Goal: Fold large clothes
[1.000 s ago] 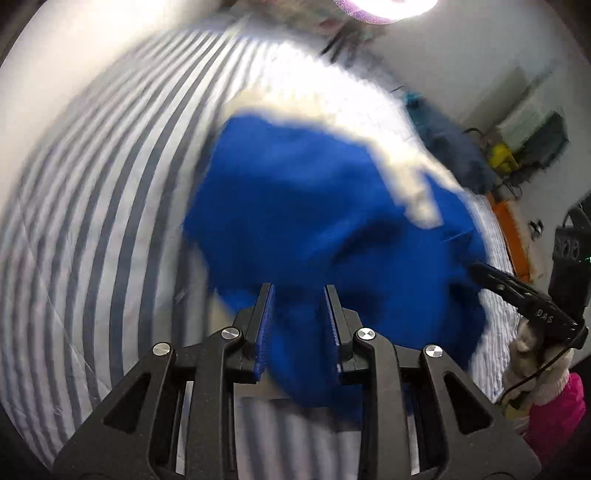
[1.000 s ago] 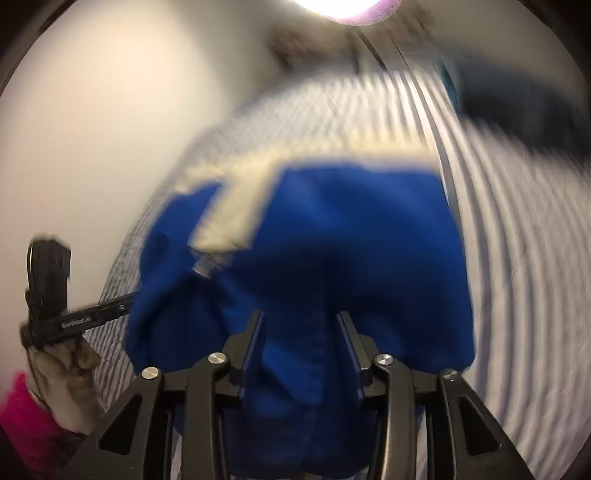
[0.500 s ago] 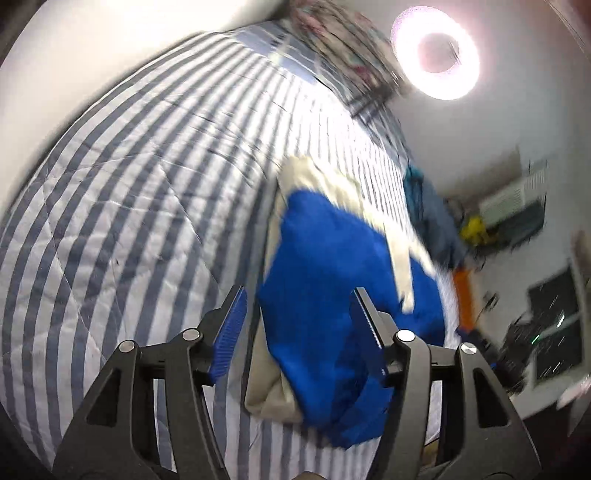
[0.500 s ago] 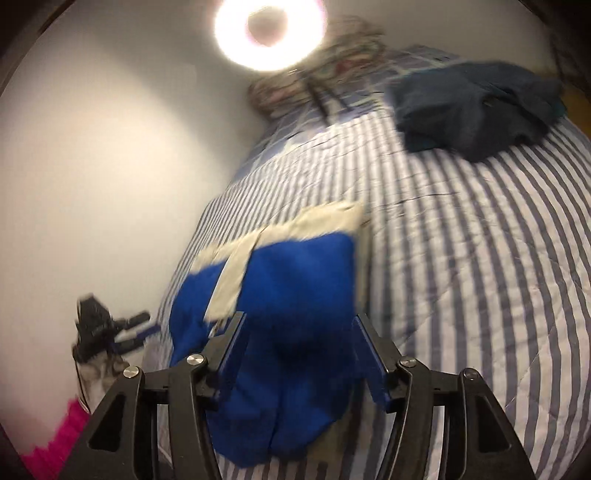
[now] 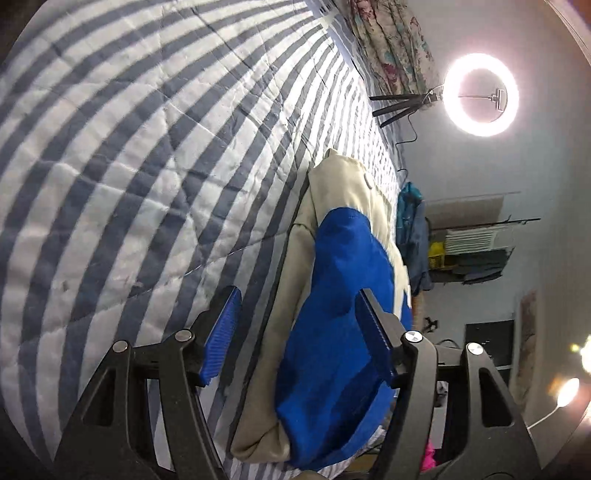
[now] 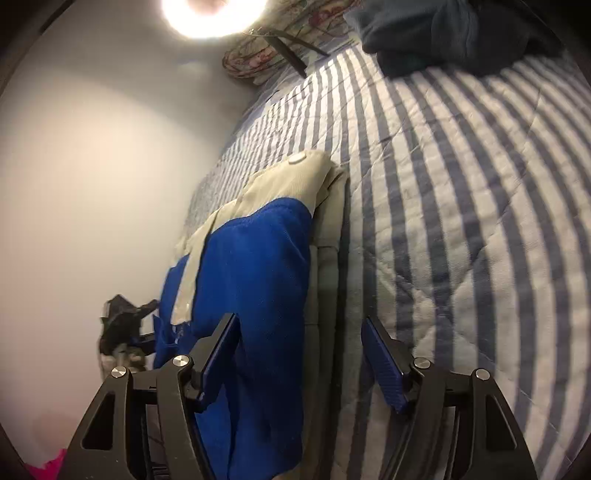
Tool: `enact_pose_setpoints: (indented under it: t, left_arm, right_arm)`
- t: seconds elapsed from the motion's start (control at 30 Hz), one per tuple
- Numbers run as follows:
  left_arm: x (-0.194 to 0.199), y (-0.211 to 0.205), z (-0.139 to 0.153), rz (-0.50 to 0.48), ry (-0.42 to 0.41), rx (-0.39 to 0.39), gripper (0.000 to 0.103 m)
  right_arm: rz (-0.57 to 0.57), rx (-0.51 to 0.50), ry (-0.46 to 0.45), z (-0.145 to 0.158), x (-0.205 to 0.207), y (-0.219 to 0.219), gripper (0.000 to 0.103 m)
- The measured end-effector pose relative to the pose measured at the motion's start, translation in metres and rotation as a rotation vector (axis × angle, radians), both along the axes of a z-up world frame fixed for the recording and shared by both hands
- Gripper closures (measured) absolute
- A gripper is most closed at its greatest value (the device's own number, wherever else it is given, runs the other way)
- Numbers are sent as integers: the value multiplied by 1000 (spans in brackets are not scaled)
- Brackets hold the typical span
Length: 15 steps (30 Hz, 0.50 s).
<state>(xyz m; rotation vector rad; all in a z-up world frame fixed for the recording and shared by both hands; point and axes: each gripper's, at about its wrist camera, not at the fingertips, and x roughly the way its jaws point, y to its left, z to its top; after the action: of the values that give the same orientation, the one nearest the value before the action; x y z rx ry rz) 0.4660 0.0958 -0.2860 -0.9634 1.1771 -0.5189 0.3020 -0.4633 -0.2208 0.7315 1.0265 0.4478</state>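
Observation:
A blue and beige garment lies folded in a long bundle on the striped quilt, blue layer on top of beige. It also shows in the right wrist view. My left gripper is open, its fingers spread either side of the bundle's near end, holding nothing. My right gripper is open and empty too, above the garment's near end with the blue layer under its left finger. The left gripper shows small at the far side of the garment in the right wrist view.
A dark blue heap of clothes lies at the far end of the bed. A lit ring light on a tripod stands by a floral pillow. A wall runs along one side of the bed.
Both grippers have opened and let go of the blue layer, which now lies folded over the beige part. Both have pulled back and tilted away from the garment.

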Motion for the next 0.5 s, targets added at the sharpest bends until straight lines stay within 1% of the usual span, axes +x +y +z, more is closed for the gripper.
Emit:
enact_pose_setpoints:
  t: [0.1,0.17,0.27,0.4,0.47,0.5]
  left_arm:
    - [4,-3,-5,-21,-3,-11,37]
    - [6,-9,-6,-24,-7,-1,37]
    - [9,-18,-4,-45,-16,2,37]
    - [17,-40,-3,-82,-24,18,41]
    - [20,-51,0,-108,-41,52,42]
    - [20,-57,1,-116,-51,71,42]
  right_arm:
    - [5,52,0,-9,4,-1,31]
    - [8,78,-5,-13,9,1,32]
    - [21,106,-7,-17,17,9,37]
    - [39,85,-19,-18,23,26,37]
    - [47,64,-19,-14,20,34,37]
    - [48,51,-19,-12,19,37,41]
